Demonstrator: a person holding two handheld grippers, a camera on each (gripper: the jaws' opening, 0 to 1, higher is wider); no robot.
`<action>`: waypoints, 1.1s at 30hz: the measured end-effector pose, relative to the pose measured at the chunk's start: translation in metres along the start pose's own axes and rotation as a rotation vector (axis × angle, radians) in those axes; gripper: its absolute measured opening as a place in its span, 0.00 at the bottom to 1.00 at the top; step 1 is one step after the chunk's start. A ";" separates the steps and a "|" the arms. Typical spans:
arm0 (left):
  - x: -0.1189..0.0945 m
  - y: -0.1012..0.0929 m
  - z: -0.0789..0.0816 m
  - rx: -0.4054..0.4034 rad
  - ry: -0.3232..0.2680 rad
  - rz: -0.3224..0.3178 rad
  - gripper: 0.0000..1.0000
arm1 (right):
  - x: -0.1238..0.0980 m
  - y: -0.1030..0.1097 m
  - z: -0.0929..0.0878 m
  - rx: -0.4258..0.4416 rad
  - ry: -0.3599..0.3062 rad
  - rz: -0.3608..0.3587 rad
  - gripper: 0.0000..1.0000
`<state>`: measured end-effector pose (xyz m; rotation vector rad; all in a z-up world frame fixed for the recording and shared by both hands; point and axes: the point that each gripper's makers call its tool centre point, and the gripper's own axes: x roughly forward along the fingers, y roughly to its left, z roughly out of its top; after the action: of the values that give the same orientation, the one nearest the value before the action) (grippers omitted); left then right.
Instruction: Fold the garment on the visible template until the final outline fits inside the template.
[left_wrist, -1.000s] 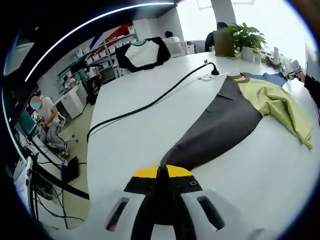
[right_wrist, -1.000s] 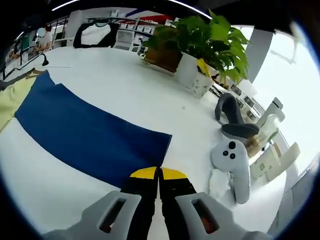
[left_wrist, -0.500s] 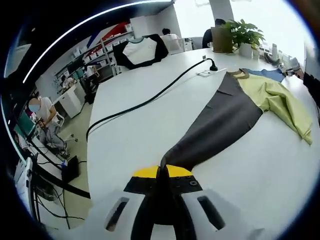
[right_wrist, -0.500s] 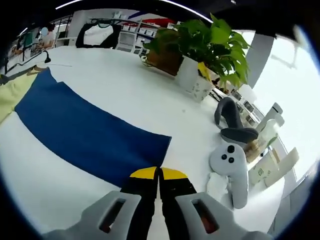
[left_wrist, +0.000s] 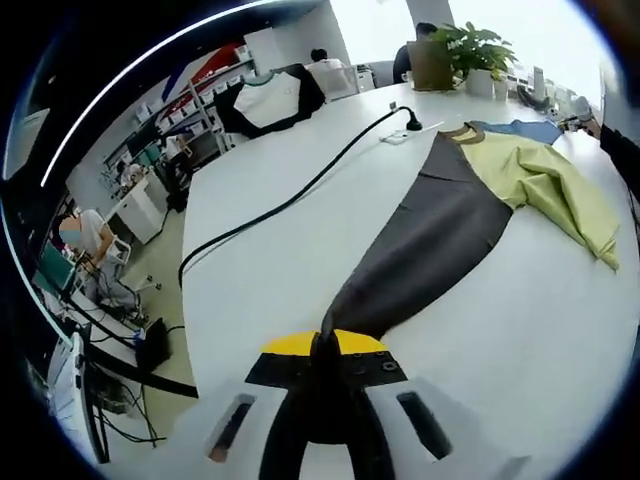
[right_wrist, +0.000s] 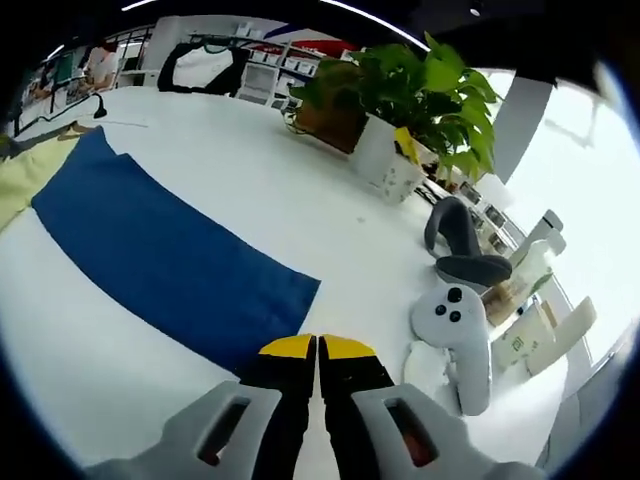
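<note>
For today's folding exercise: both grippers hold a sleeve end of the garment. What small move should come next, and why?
Probably carry the left gripper, shut on the dark sleeve, in toward the yellow-green body: both this and the blue sleeve lie stretched out flat, unfolded.

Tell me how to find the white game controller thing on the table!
Find the big leafy potted plant on the white table. Nearer the table's edge from it lies a white controller with dark buttons and a grey ring handle, unlike the flat blue cloth.
</note>
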<state>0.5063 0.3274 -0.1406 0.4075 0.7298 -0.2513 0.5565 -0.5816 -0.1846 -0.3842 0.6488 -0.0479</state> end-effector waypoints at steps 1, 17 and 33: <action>-0.004 0.002 -0.002 -0.001 0.009 0.005 0.08 | 0.003 -0.005 0.001 0.001 -0.004 0.003 0.00; -0.008 -0.011 -0.038 -0.030 0.054 -0.027 0.08 | -0.045 0.015 0.042 0.051 -0.145 0.027 0.01; 0.016 -0.010 -0.044 -0.186 0.002 -0.052 0.19 | -0.094 0.029 0.037 0.081 -0.251 0.047 0.11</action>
<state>0.4881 0.3362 -0.1840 0.2119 0.7591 -0.2299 0.5018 -0.5269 -0.1138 -0.2912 0.4059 0.0185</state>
